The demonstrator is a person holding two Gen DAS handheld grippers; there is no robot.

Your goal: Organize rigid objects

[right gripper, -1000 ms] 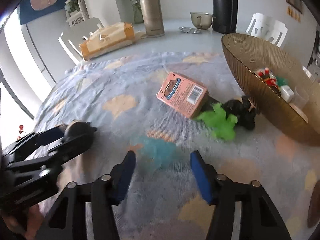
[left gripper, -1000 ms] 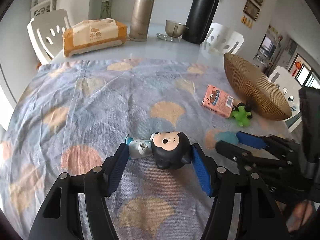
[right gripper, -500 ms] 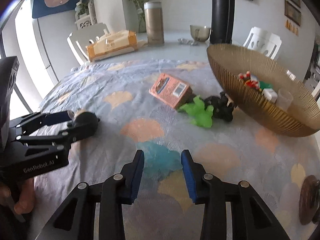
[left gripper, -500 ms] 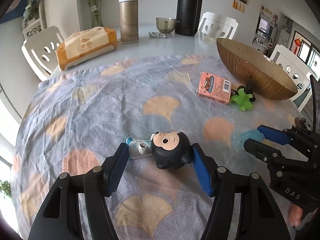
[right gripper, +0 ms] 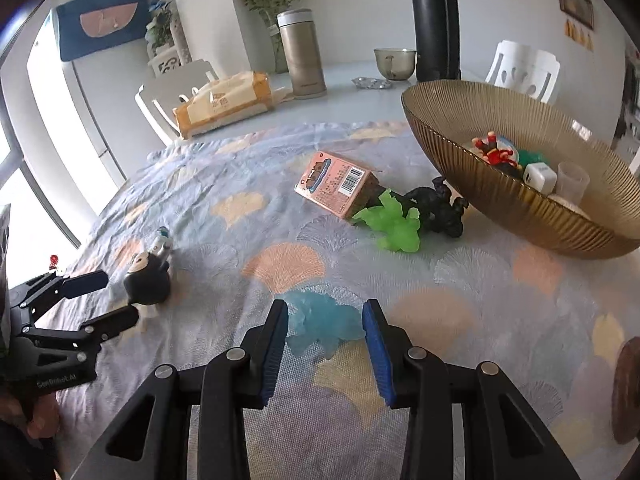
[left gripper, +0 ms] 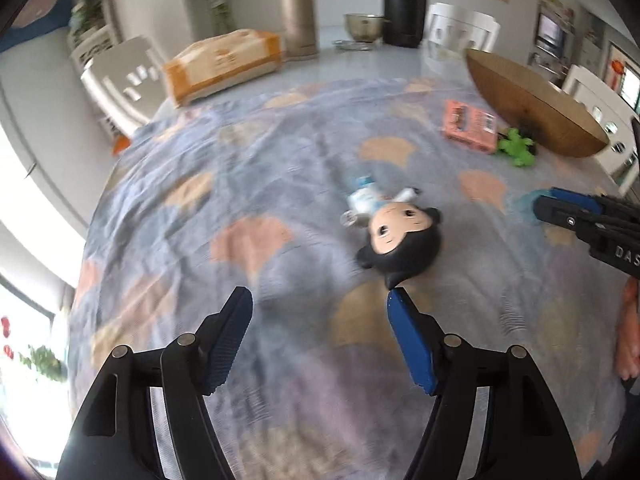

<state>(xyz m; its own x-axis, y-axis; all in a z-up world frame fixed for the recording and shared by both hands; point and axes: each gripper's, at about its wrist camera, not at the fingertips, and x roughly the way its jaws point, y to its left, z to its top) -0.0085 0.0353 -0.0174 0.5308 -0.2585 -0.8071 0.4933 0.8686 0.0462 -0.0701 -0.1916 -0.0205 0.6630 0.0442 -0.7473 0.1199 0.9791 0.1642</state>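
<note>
Blue translucent figure (right gripper: 324,322) is clamped between the right hand-held gripper's (right gripper: 326,342) pads on the worktop, near the bowl (right gripper: 520,200).
Jaws of the left hand-held gripper (left gripper: 320,332) are opening, empty, the black-haired doll (left gripper: 400,240) lying just beyond them, farther from the bowl.

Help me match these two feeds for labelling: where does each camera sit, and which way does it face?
Left wrist: on the left tool, facing down at the doll; own fingers show, jaws opening, empty.
Right wrist: on the right tool, facing the bowl; own fingers flank a blue toy.
Shared: doll, pink box, green toy, each other's tool.
</note>
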